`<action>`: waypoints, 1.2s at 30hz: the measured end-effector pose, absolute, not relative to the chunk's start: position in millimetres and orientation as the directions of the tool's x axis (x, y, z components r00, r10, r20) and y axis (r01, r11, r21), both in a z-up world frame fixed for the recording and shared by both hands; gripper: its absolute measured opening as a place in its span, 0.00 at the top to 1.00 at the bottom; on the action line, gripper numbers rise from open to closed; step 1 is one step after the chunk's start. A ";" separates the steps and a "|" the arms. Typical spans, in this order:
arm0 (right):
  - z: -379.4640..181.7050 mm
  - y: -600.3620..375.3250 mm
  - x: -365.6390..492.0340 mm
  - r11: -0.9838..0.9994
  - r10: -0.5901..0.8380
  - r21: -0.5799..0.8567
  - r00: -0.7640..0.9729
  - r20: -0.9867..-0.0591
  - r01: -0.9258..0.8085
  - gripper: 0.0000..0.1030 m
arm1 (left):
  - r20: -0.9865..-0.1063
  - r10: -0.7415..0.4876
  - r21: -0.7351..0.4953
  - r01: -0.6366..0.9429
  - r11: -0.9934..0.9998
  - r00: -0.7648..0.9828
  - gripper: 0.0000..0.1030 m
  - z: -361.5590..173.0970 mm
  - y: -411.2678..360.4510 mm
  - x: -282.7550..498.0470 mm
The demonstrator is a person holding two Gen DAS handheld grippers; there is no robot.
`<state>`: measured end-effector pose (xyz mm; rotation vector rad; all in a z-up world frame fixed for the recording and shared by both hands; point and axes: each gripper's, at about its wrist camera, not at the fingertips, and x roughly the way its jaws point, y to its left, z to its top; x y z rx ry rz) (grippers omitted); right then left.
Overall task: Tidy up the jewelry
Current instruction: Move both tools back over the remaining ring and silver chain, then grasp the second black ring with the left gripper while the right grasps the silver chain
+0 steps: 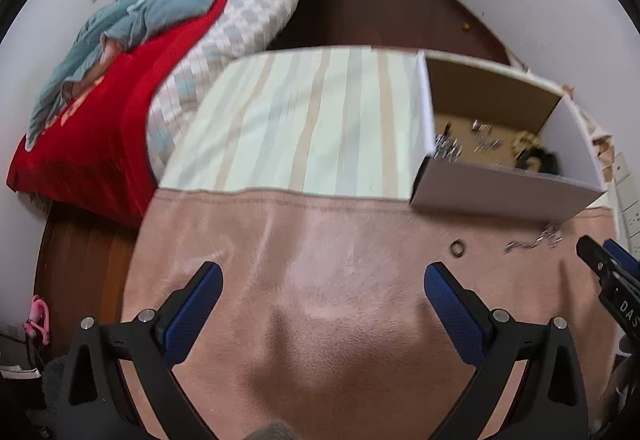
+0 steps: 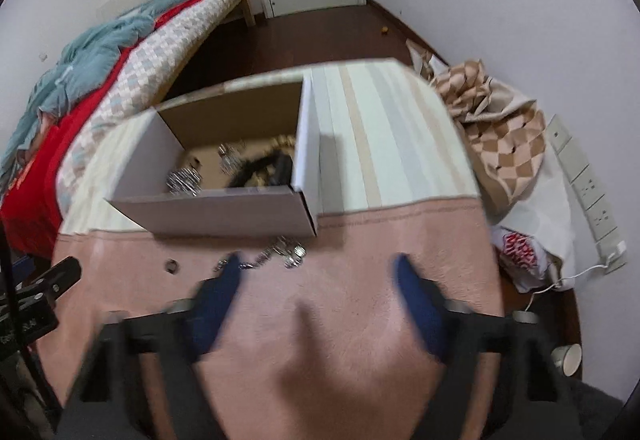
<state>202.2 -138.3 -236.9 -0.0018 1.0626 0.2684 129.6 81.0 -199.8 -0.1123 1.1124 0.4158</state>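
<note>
A white cardboard box point(image 1: 508, 196) point(image 2: 216, 214) stands open on the cloth-covered table with several jewelry pieces point(image 1: 486, 142) point(image 2: 232, 170) inside. In front of it on the pink cloth lie a small dark ring point(image 1: 457, 249) point(image 2: 172, 265) and a silver chain point(image 1: 534, 241) point(image 2: 280, 254). My left gripper point(image 1: 322, 276) is open and empty, left of the ring. My right gripper point(image 2: 318, 270) is open and empty, blurred, with its left fingertip point(image 2: 230, 268) beside the chain's end. The right gripper's tip also shows in the left wrist view point(image 1: 600, 260).
The table has a pink cloth point(image 1: 320, 280) in front and a striped cloth point(image 1: 304, 120) behind. A bed with red and teal bedding point(image 1: 132, 52) stands on the left. Checkered fabric point(image 2: 500, 136), a bag, a power strip point(image 2: 584, 180) and a paper cup point(image 2: 568, 358) lie right of the table.
</note>
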 end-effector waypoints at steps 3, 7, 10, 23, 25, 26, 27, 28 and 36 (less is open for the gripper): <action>-257.5 -133.7 210.5 0.961 0.231 0.131 0.450 -0.862 -0.242 0.43 | -0.892 0.266 0.123 -0.371 0.921 0.365 0.00 -208.7 81.3 135.7; -271.6 -120.5 218.5 0.955 0.238 0.124 0.450 -0.860 -0.268 0.43 | -0.895 0.260 0.122 -0.363 0.924 0.361 0.00 -213.6 81.9 143.2; -275.3 -106.3 217.4 0.954 0.199 0.058 0.473 -0.859 -0.295 0.49 | -0.899 0.255 0.119 -0.362 0.925 0.357 0.00 -217.7 83.4 146.9; -250.6 -136.8 190.4 0.958 0.240 0.122 0.489 -0.839 -0.260 0.97 | -0.914 0.179 0.064 -0.307 0.949 0.363 0.00 -223.2 67.2 154.5; -241.7 -146.6 186.2 0.959 0.253 0.149 0.496 -0.831 -0.241 0.97 | -0.918 0.166 0.055 -0.300 0.952 0.360 0.00 -224.7 63.3 157.4; -237.3 -149.8 184.6 0.958 0.260 0.158 0.499 -0.827 -0.238 0.97 | -0.920 0.153 0.043 -0.294 0.955 0.361 0.00 -225.5 60.9 159.3; -233.7 -152.5 182.5 0.959 0.260 0.158 0.503 -0.824 -0.236 0.97 | -0.921 0.143 0.035 -0.288 0.957 0.362 0.00 -226.3 58.2 161.5; -230.1 -155.2 180.9 0.959 0.263 0.162 0.511 -0.819 -0.233 0.97 | -0.923 0.132 0.026 -0.282 0.959 0.362 0.01 -227.5 56.6 164.0; -235.2 -164.5 183.2 0.966 0.248 0.171 0.505 -0.827 -0.193 0.97 | -0.934 0.043 -0.027 -0.192 0.981 0.355 0.23 -245.2 33.6 181.7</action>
